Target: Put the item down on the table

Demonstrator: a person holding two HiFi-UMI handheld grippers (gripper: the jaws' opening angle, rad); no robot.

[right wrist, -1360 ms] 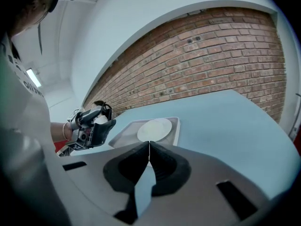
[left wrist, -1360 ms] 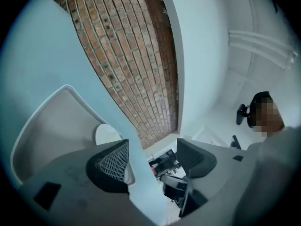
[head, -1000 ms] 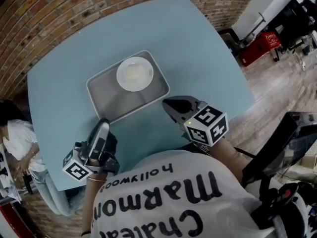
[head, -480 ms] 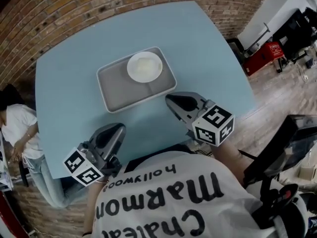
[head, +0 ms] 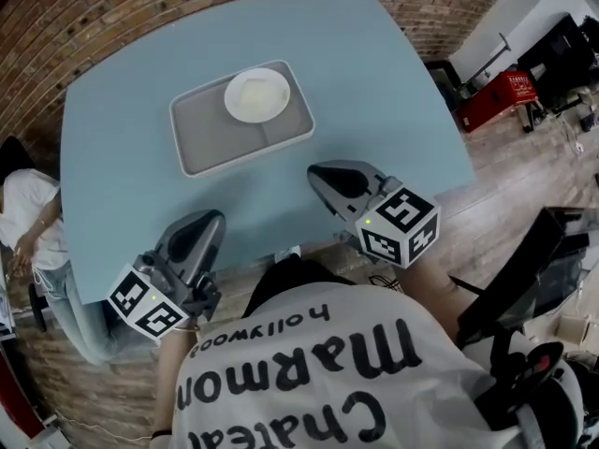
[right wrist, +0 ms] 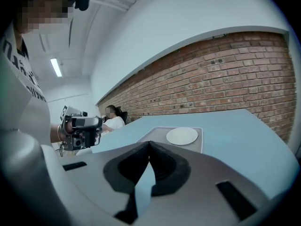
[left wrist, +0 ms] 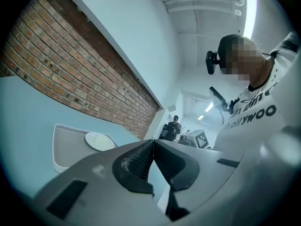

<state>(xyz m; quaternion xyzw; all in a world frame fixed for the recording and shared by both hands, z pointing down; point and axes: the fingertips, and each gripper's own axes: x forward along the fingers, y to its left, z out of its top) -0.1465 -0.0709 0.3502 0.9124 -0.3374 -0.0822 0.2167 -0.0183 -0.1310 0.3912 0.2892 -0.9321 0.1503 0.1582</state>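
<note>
brick wall: red-brown, curving round the far side of the table in the head view, behind the tray in both gripper views.

table: light blue, rounded corners, near edge just in front of the wearer's white printed shirt.

seated person: white top, off the table's left side, well apart from the tray.

tray: grey, rectangular, shallow raised rim, lying flat on the far half of the table; holding one plate at its far right end, the rest of its floor bare; well apart from both grippers.

right gripper: held above the near right part of the table, marker cube toward the wearer; jaws pressed together at the tips, nothing between them, tips pointing toward the tray.

left gripper: held low at the table's near left edge, marker cube toward the wearer; jaws brought tight together, nothing pinched.

plate: white, round, resting flat inside the tray, close to the far rim and the right rim.
</note>
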